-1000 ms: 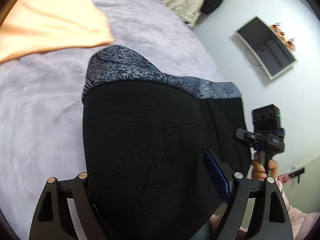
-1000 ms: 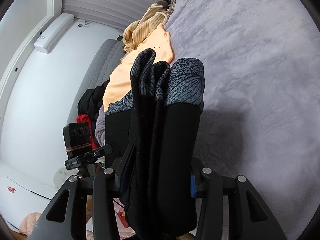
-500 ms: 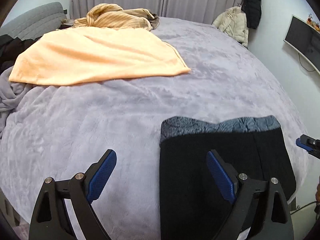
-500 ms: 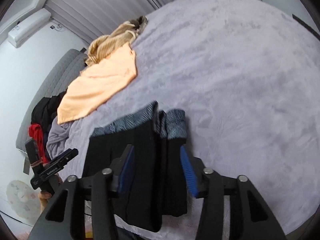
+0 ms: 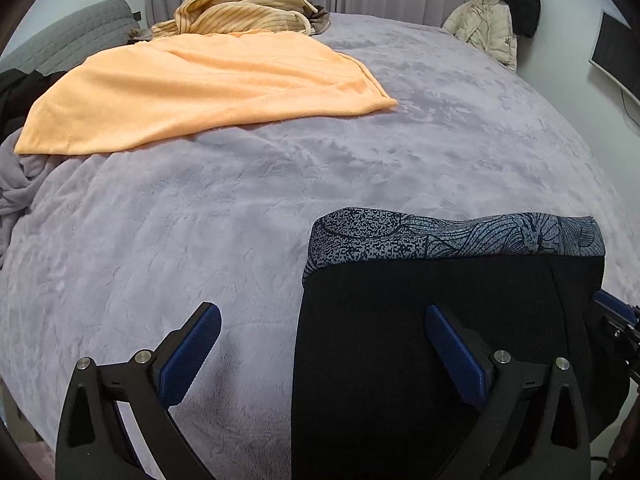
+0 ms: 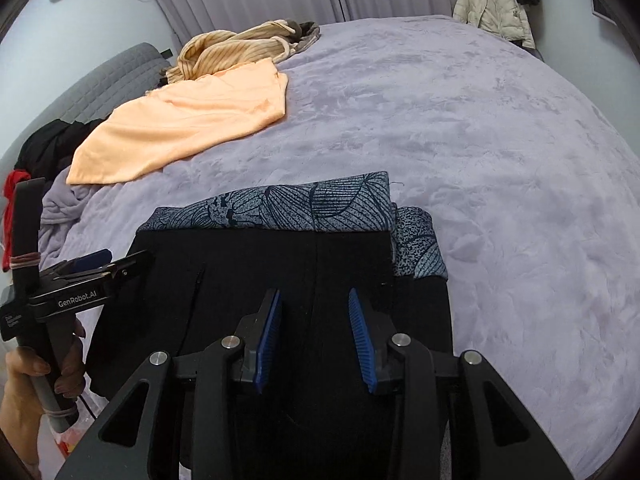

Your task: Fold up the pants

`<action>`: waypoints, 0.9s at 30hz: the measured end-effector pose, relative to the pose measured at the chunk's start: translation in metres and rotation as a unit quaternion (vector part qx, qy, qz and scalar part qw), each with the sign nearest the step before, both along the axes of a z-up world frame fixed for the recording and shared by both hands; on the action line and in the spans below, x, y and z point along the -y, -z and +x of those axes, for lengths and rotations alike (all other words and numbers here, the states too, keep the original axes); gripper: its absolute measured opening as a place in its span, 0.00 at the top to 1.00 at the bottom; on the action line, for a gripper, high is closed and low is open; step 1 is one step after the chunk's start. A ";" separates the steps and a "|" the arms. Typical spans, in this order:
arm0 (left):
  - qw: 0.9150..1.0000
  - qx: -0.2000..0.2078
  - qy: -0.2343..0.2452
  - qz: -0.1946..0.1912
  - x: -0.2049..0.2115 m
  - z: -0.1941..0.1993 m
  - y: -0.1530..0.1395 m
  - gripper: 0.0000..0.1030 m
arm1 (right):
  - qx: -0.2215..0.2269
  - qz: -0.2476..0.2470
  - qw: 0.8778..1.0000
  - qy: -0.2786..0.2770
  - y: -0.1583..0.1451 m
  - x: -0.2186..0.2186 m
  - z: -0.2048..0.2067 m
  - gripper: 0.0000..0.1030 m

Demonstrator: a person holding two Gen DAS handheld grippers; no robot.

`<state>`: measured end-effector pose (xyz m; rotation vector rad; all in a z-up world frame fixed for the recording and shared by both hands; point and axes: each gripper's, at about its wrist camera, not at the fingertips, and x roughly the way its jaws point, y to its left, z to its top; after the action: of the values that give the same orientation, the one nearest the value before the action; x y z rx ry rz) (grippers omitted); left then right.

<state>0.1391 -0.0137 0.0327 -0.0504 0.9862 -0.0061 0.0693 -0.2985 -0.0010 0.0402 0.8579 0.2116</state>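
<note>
The folded black pants with the grey leaf-patterned waistband (image 5: 452,320) are now lying flat on the lilac plush bed cover (image 5: 224,208), where a second ago they were hanging upright in both tools, clear of the bed. The left gripper (image 5: 320,356) has just been opening and is standing about as wide as it goes, its blue pads (image 5: 192,352) pressing on nothing; one finger is over the bare cover, the other over the black cloth. The right gripper (image 6: 314,336) has been narrowing to a middling gap. Black cloth is showing between its blue pads (image 6: 268,340), but I cannot tell whether they are pinching a fold or just hovering over it.

To my eye the bundle is being set down and let go, so this fold is looking close to done.

The pants are sitting at the near edge of the bed, well apart from the peach fleece blanket (image 5: 200,92) further up. They are lying as a compact dark rectangle with the patterned band along the far edge. In the right view a second patterned layer (image 6: 418,240) is poking out at the right side, so the layers are not squarely stacked there.
</note>
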 end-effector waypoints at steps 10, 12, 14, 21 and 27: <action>0.999 0.007 0.016 0.047 0.024 -0.023 -0.011 0.01 | -0.001 0.020 1.000 0.000 -0.002 0.007 -0.011 0.62; 0.999 0.001 0.012 0.046 0.024 -0.026 -0.011 0.01 | 0.000 0.019 1.000 0.000 -0.002 0.006 -0.011 0.61; 0.999 -0.004 0.008 0.042 0.024 -0.027 -0.011 0.01 | 0.000 0.021 1.000 0.000 -0.002 0.006 -0.012 0.60; 0.999 -0.008 0.008 0.040 0.028 -0.036 -0.010 0.01 | 0.001 0.028 1.000 0.000 -0.003 0.006 -0.015 0.56; 0.999 -0.011 0.010 0.033 0.030 -0.040 -0.010 0.01 | -0.002 0.031 1.000 -0.002 -0.008 0.006 -0.023 0.40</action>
<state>0.0987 -0.0442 0.0426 0.0207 1.0089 0.0083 0.0466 -0.3041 0.0074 0.0964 0.8558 0.2427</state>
